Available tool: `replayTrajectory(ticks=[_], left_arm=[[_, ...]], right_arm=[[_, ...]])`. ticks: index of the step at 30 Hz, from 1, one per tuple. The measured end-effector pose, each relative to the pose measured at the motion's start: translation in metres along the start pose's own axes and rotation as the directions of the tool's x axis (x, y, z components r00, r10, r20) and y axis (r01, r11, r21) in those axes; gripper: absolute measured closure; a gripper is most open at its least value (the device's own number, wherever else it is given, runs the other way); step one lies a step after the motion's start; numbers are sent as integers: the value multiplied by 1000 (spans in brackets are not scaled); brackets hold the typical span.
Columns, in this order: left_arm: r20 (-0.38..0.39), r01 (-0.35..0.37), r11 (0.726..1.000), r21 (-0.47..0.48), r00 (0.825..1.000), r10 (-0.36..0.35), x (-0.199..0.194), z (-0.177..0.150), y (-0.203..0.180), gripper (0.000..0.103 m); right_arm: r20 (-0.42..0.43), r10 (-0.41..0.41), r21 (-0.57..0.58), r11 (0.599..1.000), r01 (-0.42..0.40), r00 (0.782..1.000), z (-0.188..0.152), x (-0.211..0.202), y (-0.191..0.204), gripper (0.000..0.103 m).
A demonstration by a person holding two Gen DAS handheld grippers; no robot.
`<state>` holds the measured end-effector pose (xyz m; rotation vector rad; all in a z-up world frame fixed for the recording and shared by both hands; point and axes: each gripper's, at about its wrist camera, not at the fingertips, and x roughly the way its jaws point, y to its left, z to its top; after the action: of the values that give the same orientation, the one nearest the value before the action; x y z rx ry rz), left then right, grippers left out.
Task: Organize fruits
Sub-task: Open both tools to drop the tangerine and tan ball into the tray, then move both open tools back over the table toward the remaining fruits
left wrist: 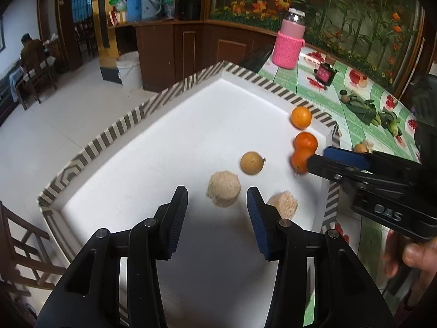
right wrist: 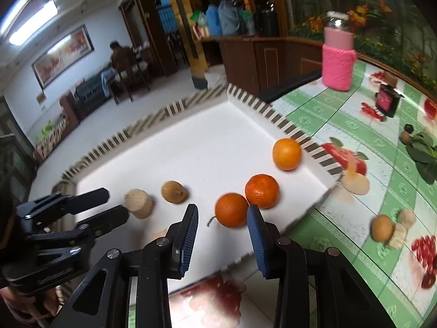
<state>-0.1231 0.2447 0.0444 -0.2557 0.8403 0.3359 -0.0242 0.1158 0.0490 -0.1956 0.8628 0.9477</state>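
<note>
Left wrist view: looks down into the tray over the spread jaws of the left gripper (left wrist: 217, 199).
Worktop (right wrist: 341, 125): covered by a green and white cloth printed with fruit; it carries the tray, a bottle and loose produce.
Tray (left wrist: 142, 110): white, shallow, with a striped rim; all sorted fruit lies on its floor.
Bottle (right wrist: 337, 54): upright at the far side of the worktop, in a pink knitted sleeve, well apart from the tray.
Right gripper (right wrist: 222, 218): jaws released, spread on either side of the near orange, which sits just beyond the tips; it holds nothing.
Left gripper: jaws released and empty, hanging above the tray near the beige pieces.
Oranges: three along the tray's right side; the far orange (right wrist: 286, 154) lies beside the rim, the middle orange (right wrist: 262, 191) touches the near orange (right wrist: 231, 210).
Brown fruit (left wrist: 252, 163): round, alone near the tray's middle.
Beige pieces: a large beige piece (left wrist: 223, 189) between the left jaws' tips in view, a smaller beige piece (left wrist: 284, 203) partly hidden behind the right-hand jaw.
Loose produce (right wrist: 382, 228): a brown fruit with beige bits on the cloth, outside the tray.
</note>
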Motion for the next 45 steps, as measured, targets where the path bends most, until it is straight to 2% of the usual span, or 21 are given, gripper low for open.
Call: replayTrajectory(ticks=[5,12,19,26,29,34,45], left_arm=[[35,13,1000,21,999,-13,-9,2,-18,58],[84,48,994,94,995,-56,-19,3,-60,58],[58,130,977,169,988,-142,-16,-1,-110,58],[11,183,957,227,982,-191,-5,-1,-153,58],[-4,194,952,236,980,-199,0,0,-163,58],[-40,213,946,244,977,-209,12,4,-176,58],[-94,230,942,244,972,-214,41,14,-197,58]], right_arm=[[55,-1,34,999,-1,998,-13,-30,-5,67],[91,-72,105,992,63,993,-41,-69,-33,67],[72,-204,169,967,190,976,-77,-106,-77,67],[53,-293,296,918,265,955,-113,-134,-130,65],[33,-333,309,900,307,942,-119,-139,-144,65],[8,-352,325,886,330,936,-122,-139,-166,65],[-45,-351,308,886,347,935,-98,-103,-201,65]])
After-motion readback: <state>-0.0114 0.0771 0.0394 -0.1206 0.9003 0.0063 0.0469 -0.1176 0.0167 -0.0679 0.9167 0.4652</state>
